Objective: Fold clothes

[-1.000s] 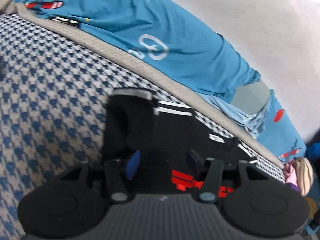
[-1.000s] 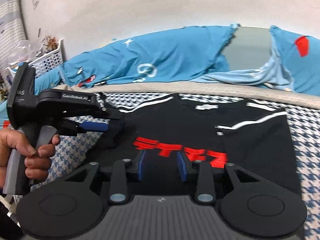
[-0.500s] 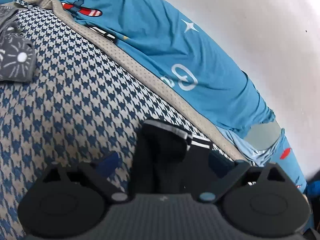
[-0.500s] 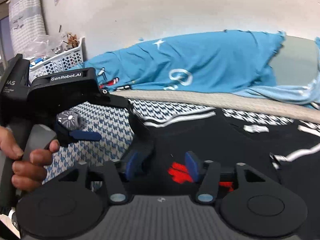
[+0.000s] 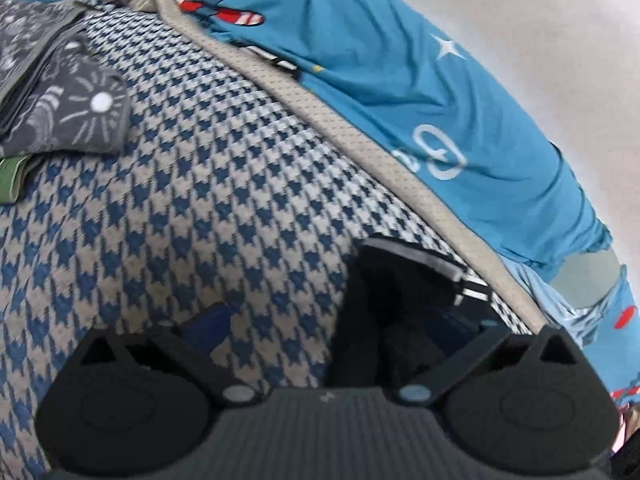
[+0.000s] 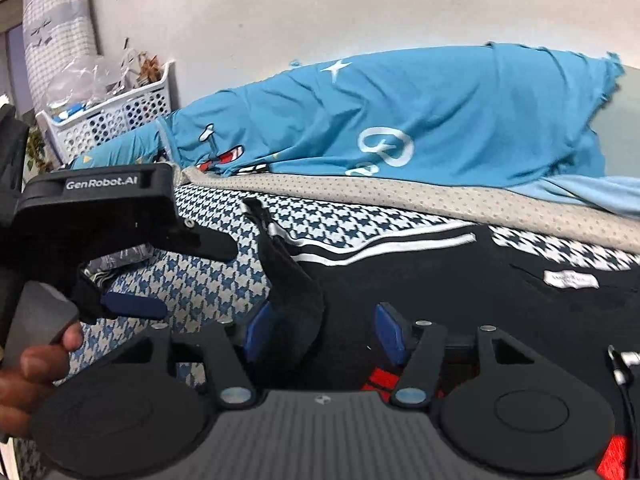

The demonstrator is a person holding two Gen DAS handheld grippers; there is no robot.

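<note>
Black T-shirt (image 6: 460,280) lies spread on the bed (image 5: 168,184), near the far edge where the houndstooth cover meets the beige border; blue bedding (image 6: 420,120) is heaped behind it against the wall. We see its left sleeve (image 6: 288,280) flipped inward and standing up in a loose fold, not yet flat. Folded grey garment (image 5: 68,100) sits at the bed's far left corner, well apart.

Left gripper (image 5: 328,320): fingers have just been opening and now stand splayed as wide as they go, empty; the sleeve, pinched a second ago, sits released between them, nearer the right finger. Right gripper (image 6: 320,328): fingers opened partway half a second ago and now stand half open, with the sleeve fold just inside the left finger and dark cloth between them; we see no pad pressing.

We judge the sleeve fold just released. Next likely smoothing it or taking the opposite side.
</note>
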